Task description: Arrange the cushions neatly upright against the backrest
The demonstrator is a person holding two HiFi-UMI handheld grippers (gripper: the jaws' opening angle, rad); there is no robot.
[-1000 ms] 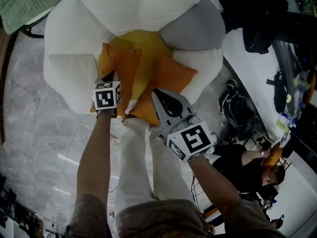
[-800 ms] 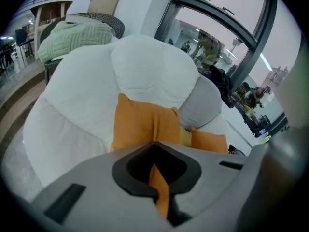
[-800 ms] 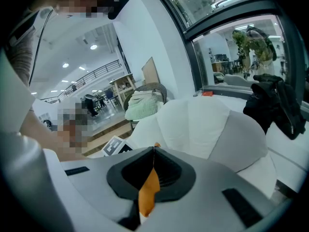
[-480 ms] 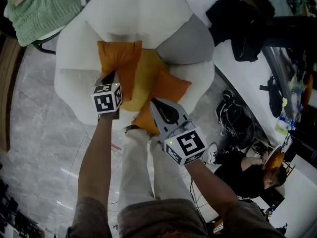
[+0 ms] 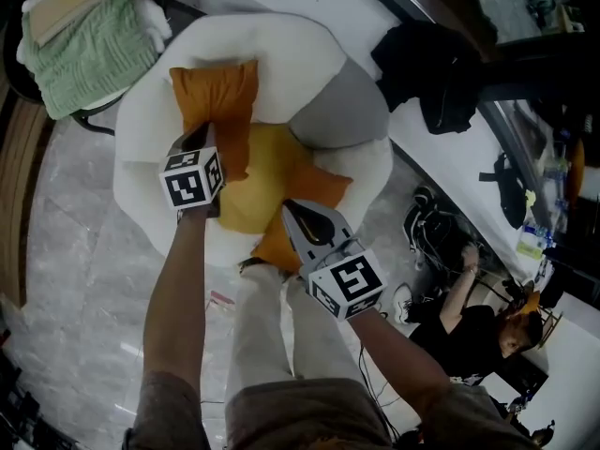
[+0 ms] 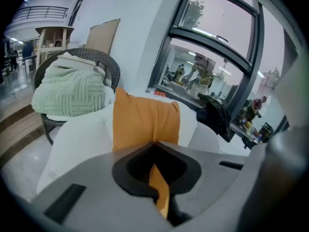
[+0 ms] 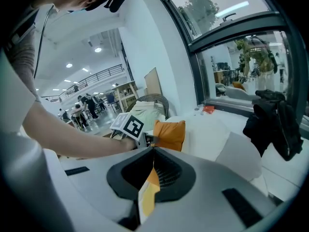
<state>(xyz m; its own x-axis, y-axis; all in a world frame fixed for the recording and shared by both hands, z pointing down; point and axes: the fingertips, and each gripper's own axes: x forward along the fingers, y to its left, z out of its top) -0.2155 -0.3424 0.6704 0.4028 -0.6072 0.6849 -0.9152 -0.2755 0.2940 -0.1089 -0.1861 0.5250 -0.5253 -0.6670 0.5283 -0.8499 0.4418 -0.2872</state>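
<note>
A white armchair [image 5: 281,50] holds a yellow seat cushion [image 5: 267,172], a grey cushion [image 5: 342,111] and two orange cushions. The first orange cushion [image 5: 211,101] [image 6: 145,122] [image 7: 170,134] stands upright against the left of the backrest. My left gripper [image 5: 202,141] [image 6: 157,168] is shut on its lower edge, with orange fabric pinched between the jaws. The second orange cushion [image 5: 309,204] lies tilted at the seat's front right. My right gripper [image 5: 292,206] [image 7: 152,153] is shut on its near corner, and fabric shows between its jaws.
A green blanket [image 5: 84,40] lies on a dark wicker chair to the left. A black garment [image 5: 441,73] lies on a white ledge at the right. A person [image 5: 478,326] sits on the floor at lower right beside cables [image 5: 431,223]. My white-trousered legs [image 5: 272,326] stand before the armchair.
The left gripper has carried the first orange cushion up from the seat to the backrest, where it now stands upright. The right gripper keeps hold of the second cushion.
</note>
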